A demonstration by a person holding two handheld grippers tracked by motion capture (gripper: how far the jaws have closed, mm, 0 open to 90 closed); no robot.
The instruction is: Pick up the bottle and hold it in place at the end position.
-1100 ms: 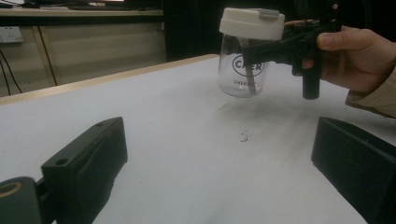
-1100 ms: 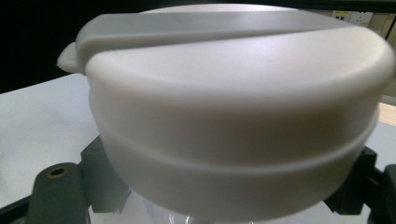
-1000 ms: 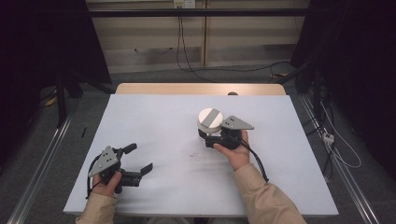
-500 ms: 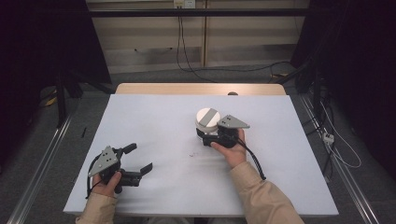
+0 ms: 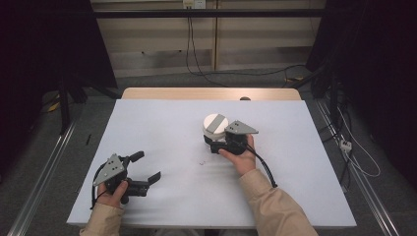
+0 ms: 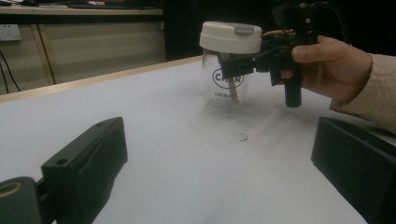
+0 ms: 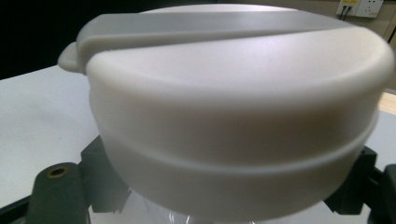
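A clear glass jar [image 5: 214, 129] with a white lid and a grey strip across the top stands near the middle of the white table [image 5: 162, 123]. My right gripper [image 5: 212, 141] is shut on the jar just under the lid, one black jaw on each side. The left gripper view shows the jar [image 6: 227, 84] and the right gripper [image 6: 236, 65] clamped across its printed glass. In the right gripper view the lid [image 7: 233, 93] looms close, above the right gripper [image 7: 215, 200]. My left gripper [image 5: 146, 166] rests open at the front left, well apart from the jar, its own view showing its jaws [image 6: 219, 140] spread wide.
A small dark speck [image 5: 201, 162] lies on the table in front of the jar. A wooden edge [image 5: 211, 93] runs along the far side. Cables [image 5: 196, 54] lie on the floor beyond the table.
The right gripper and the jar have shifted slightly to the left. The left gripper has stayed put.
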